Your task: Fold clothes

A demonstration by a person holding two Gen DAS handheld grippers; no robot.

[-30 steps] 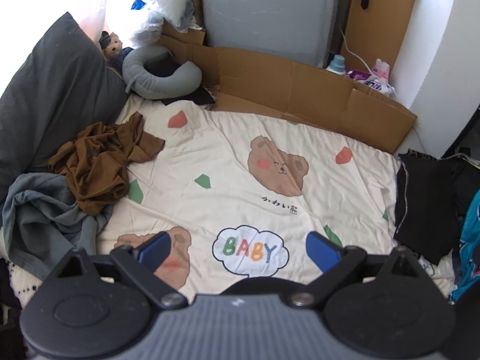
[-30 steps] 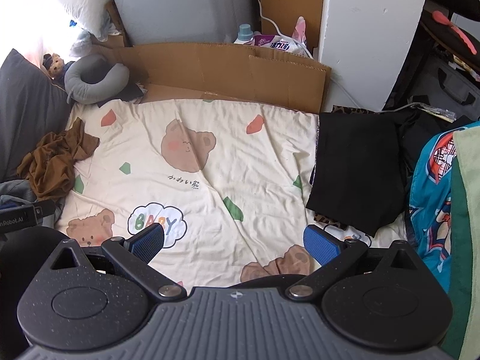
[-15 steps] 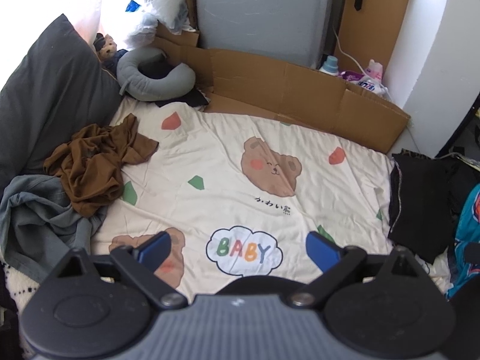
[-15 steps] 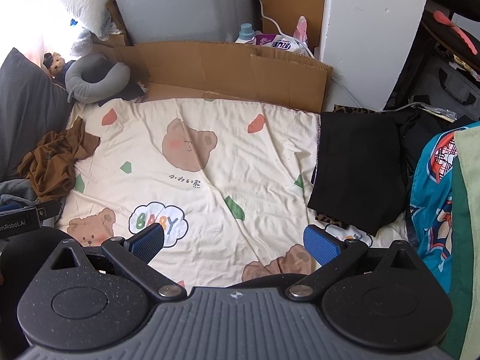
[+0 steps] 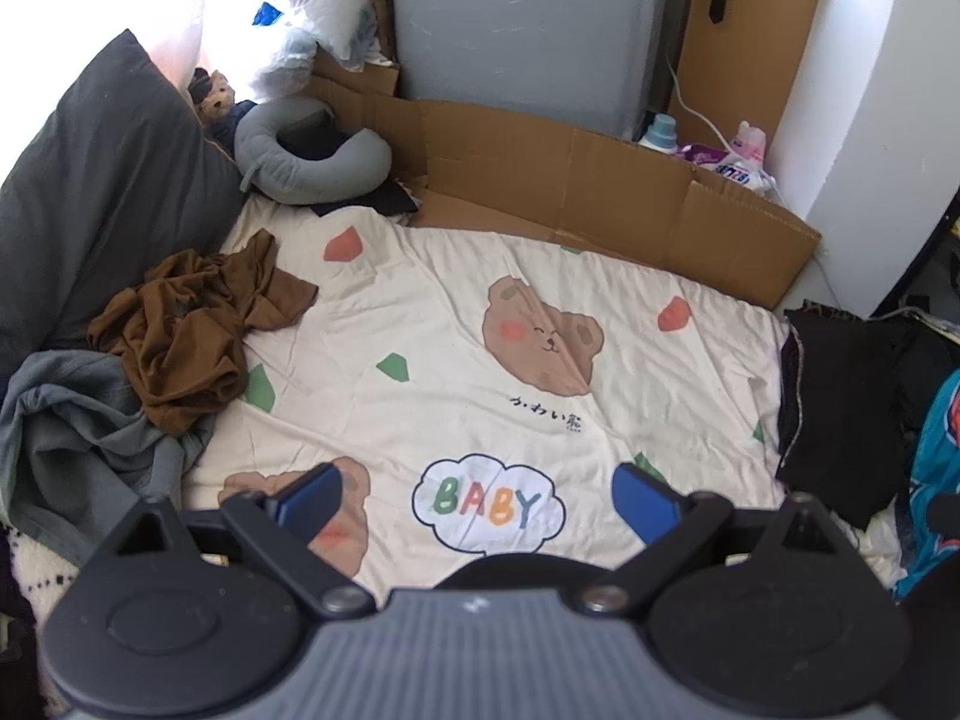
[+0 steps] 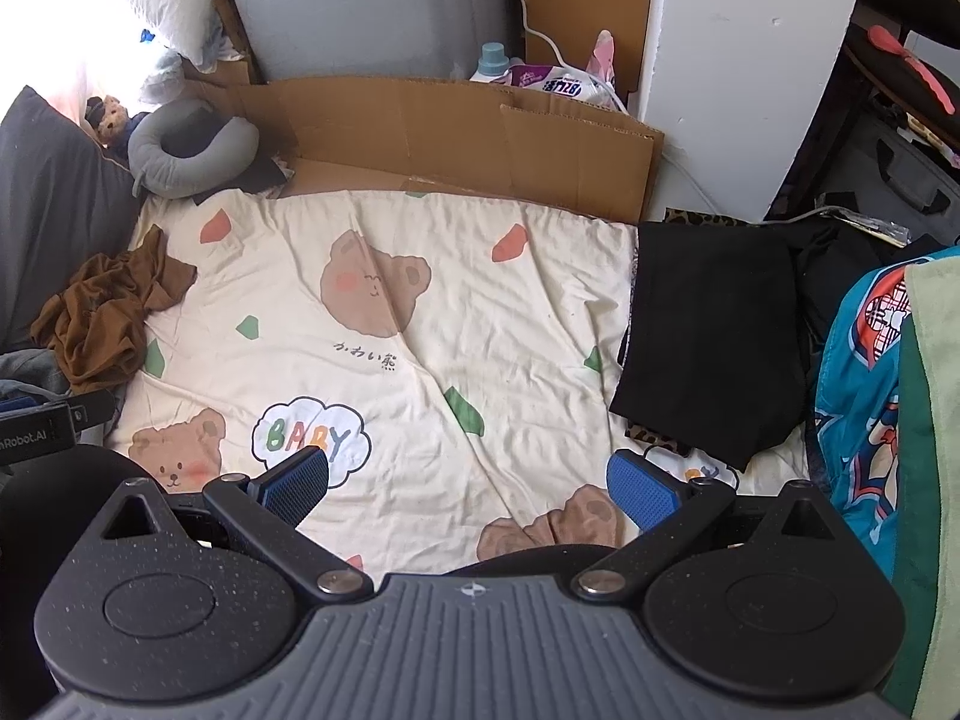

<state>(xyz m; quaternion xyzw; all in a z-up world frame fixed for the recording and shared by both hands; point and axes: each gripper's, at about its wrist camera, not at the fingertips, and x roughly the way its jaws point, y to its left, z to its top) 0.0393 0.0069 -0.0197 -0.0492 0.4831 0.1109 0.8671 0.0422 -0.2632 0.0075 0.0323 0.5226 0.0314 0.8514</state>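
The crumpled brown cotton garment (image 5: pixel 186 336) is lying at ten o'clock, nearer the left gripper (image 5: pixel 474 498); both it and the right gripper (image 6: pixel 468 480) are hovering released, grasping nothing.

My left claw (image 5: pixel 474 495) hangs with its blue pads spread wide, gripping nothing. My right claw (image 6: pixel 471 480) hangs the same way, pads wide apart and empty.

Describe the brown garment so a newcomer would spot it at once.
Find the cream bear-print blanket covering the bed. At its left edge, against the dark grey pillow, lies the brown garment, crumpled. It partly overlaps a grey-blue garment; only this one is rust-brown.
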